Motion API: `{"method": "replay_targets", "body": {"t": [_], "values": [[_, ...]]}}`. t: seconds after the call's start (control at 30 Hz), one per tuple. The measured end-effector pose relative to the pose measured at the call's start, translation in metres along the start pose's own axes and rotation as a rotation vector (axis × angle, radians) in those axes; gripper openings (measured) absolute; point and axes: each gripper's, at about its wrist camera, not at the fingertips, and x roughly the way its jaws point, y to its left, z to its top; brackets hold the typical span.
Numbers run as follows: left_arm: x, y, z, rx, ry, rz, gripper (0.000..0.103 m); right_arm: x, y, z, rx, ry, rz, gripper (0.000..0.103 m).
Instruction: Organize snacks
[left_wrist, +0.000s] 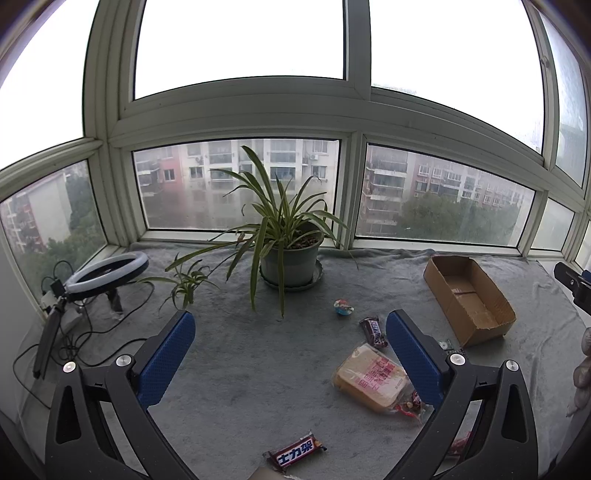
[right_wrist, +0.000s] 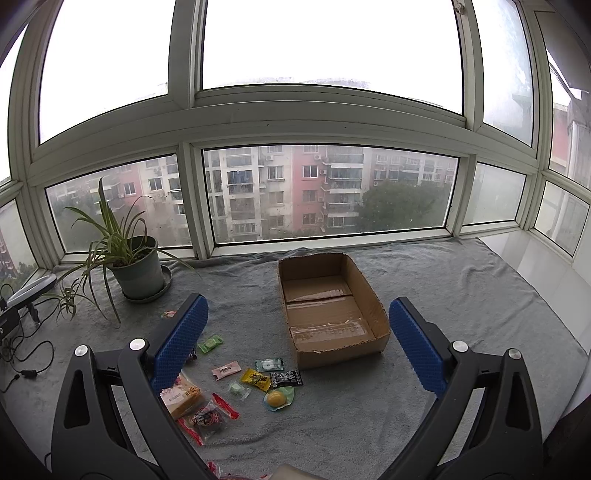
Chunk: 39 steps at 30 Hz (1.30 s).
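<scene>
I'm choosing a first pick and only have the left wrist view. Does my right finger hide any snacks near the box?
Observer: Yes. A yellow packet, a black packet and a fruit jelly cup lie on the blanket just in front of the box's near end.
Operator: Is anything in the box yet?
Observer: No. The right view shows the whole floor of the box, and it is bare apart from strips of tape.
Operator: Is the right tool free?
Observer: Yes. The right tool is open with nothing between its fingers, and it points at the box.
</scene>
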Motion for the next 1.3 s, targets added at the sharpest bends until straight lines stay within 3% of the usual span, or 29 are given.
{"method": "replay_targets", "body": {"t": [0.83, 1.07, 1.3], "values": [[0.002, 0.004, -0.003, 0.005, 0.018, -0.008, 0.102, 0.0, 0.006, -0.006, -0.025, 0.008, 0.016, 0.1], [0.009, 0.013, -0.015, 0.027, 0.057, -0.002, 0.102, -0.001, -0.004, -0.024, -0.125, 0.009, 0.108, 0.1], [0.024, 0.029, -0.035, 0.021, 0.141, -0.037, 0.102, 0.012, -0.009, -0.061, -0.204, 0.158, 0.253, 0.1]]}}
